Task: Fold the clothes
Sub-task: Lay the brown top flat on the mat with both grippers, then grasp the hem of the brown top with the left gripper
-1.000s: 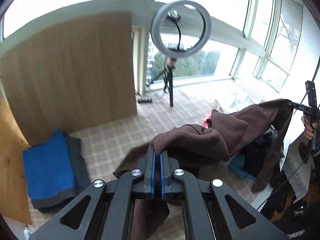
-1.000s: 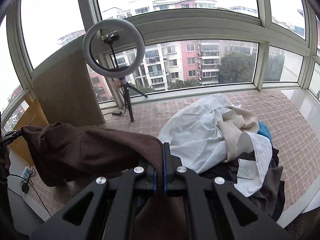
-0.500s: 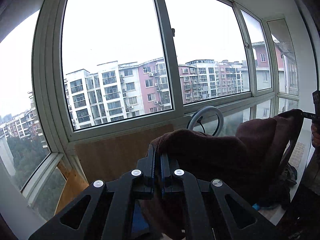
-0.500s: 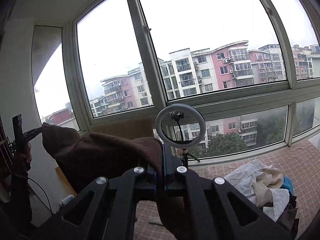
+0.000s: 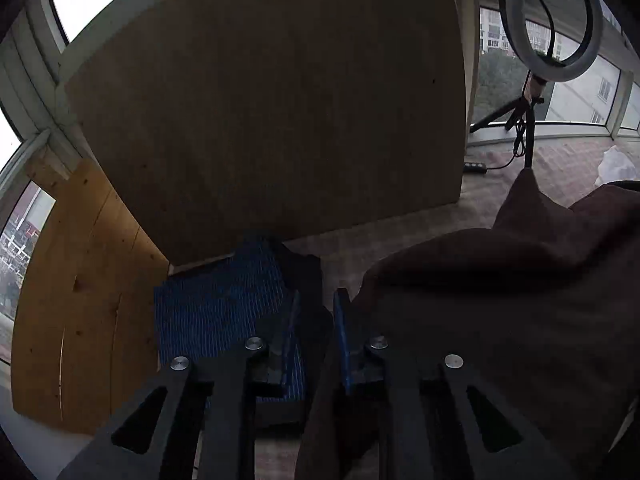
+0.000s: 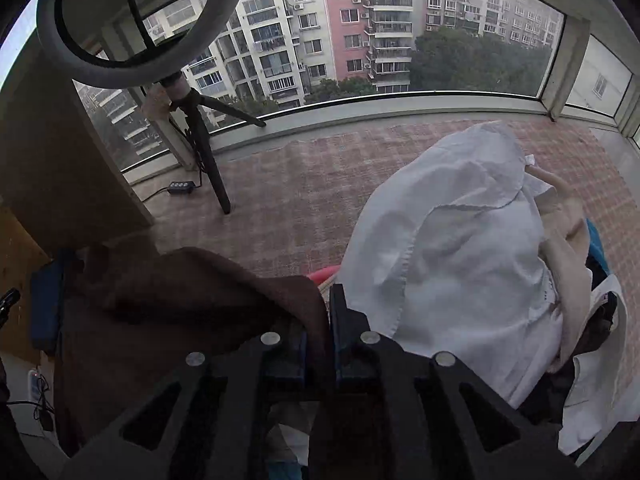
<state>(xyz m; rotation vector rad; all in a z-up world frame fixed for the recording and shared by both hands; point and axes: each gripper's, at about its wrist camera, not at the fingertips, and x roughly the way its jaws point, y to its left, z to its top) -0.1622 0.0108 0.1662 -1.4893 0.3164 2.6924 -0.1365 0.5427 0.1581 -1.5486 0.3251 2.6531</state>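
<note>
**Q:** What are the two grippers doing, and where is the garment being folded?

**A:** There is one brown garment [image 6: 192,304], a thick fleece-like piece, lying on the checked mat [image 6: 288,200] between the two tools. The right gripper [image 6: 329,320] has its jaws pressed together on a fold of that brown cloth, which runs up between them. The left gripper [image 5: 316,320] has its jaws parted with a narrow gap; the brown garment [image 5: 500,304] lies against the outside of its right finger, and nothing is pinched between the two fingers.

**Q:** How many other things are around?

**A:** One folded blue garment [image 5: 224,300] lies on the mat just beyond the left gripper, in front of one large wooden board [image 5: 260,100] leaning upright. One ring light on a tripod [image 6: 136,20] stands near the window sill. To the right of the right gripper sits one heap of unfolded clothes: a white shirt [image 6: 452,248] on top, a cream piece [image 6: 568,224] beside it, and dark items underneath that I cannot count.
</note>
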